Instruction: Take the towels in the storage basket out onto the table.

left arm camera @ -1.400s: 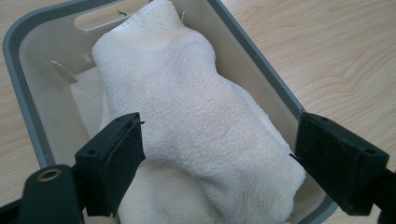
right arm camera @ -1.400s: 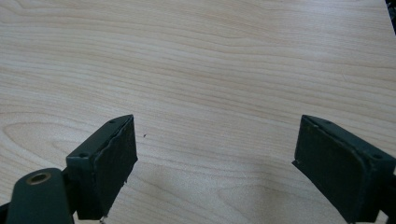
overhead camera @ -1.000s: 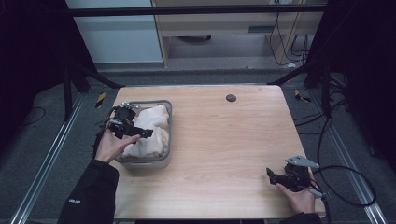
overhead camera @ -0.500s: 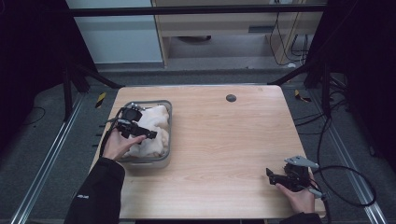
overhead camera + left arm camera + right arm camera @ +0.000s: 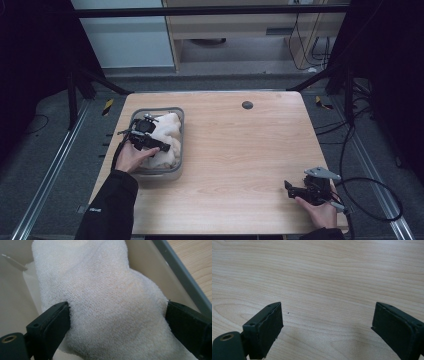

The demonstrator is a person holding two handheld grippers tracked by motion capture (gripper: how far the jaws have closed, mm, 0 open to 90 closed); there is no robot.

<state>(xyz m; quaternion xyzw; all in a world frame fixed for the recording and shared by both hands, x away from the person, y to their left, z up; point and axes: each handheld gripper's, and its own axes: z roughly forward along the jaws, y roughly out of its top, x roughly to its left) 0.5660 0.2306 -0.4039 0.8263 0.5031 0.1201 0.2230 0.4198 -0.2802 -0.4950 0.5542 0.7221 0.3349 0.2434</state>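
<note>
Left gripper [image 5: 117, 315] with its two black fingers [image 5: 51, 325] spread wide on either side of a white towel [image 5: 105, 302], having just been opening further; pads at the cloth's edges, hard to say from this close whether pressing or merely brushing, most likely not squeezing. Towel bunched and lumpy, knitted texture plain in the left gripper view, lying inside a grey tray [image 5: 185, 280] with a pale inner wall. Seen from the high view, left gripper [image 5: 150, 142] lowered over the towel [image 5: 167, 127], hand [image 5: 129, 157] and dark sleeve [image 5: 107, 207] coming in from the bottom left. Tray [image 5: 181, 145] resting on the left part of the bench [image 5: 240, 160], near its left edge, long side running front to back.

Right gripper [image 5: 325, 325] with fingers [image 5: 265, 327] standing wide apart, bare wood grain between them, gripping nothing. In the high view, right gripper [image 5: 295, 189] low over the front right corner of the bench, well apart from the tray, a grey three-cornered plate on top, black cable looping off to the right.

Small dark round disc [image 5: 247, 105] near the far edge of the bench.
</note>
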